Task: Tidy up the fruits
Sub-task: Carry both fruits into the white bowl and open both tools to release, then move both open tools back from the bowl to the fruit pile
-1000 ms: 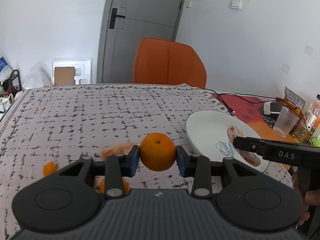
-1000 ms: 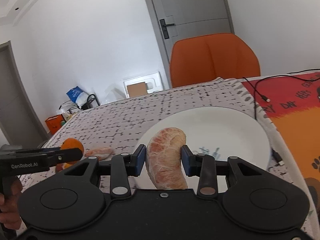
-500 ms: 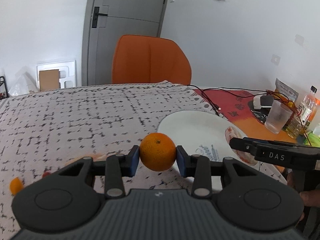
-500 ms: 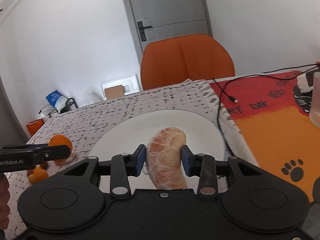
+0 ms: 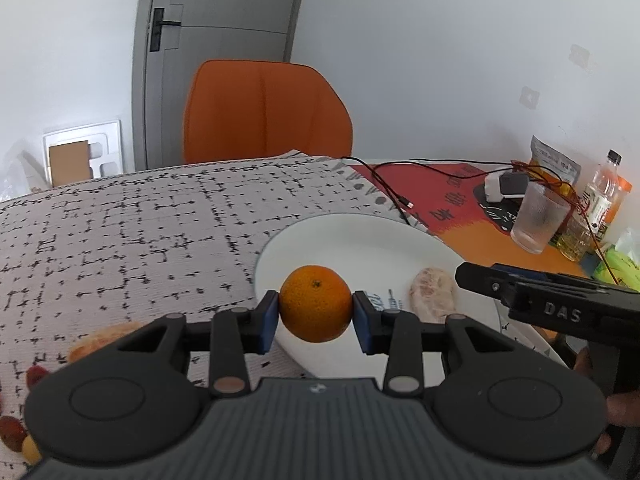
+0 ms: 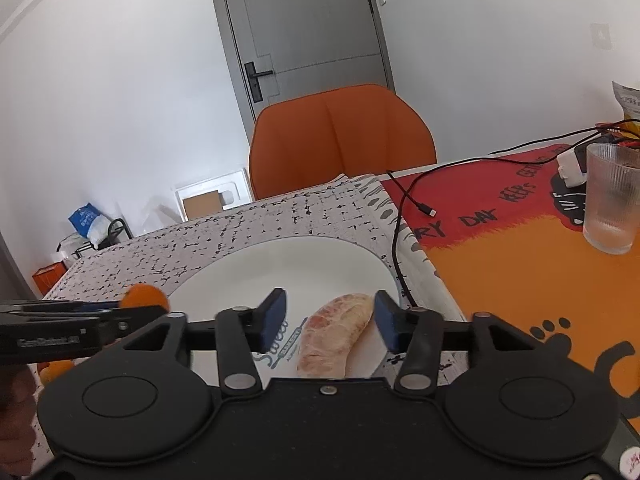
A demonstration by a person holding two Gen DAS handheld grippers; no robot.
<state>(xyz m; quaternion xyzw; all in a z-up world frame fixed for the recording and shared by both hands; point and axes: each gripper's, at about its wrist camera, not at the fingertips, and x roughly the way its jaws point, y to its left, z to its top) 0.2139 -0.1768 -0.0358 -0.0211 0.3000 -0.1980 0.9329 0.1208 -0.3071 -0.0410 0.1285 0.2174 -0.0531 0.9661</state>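
now orange between left jaws, peeled segment on plate

right tongs: "DAS" | orange mat: "DAY", "KEEPS"

An orange chair stands at the far edge of the table, upper centre of the frame, before a grey door with a black handle. A black-flecked grey cloth fills the left half; a red and orange mat lies right of it, crossed by a black cable. At far right stand a ribbed glass, a clear bottle and a snack bag. White foam packing leans at the left wall
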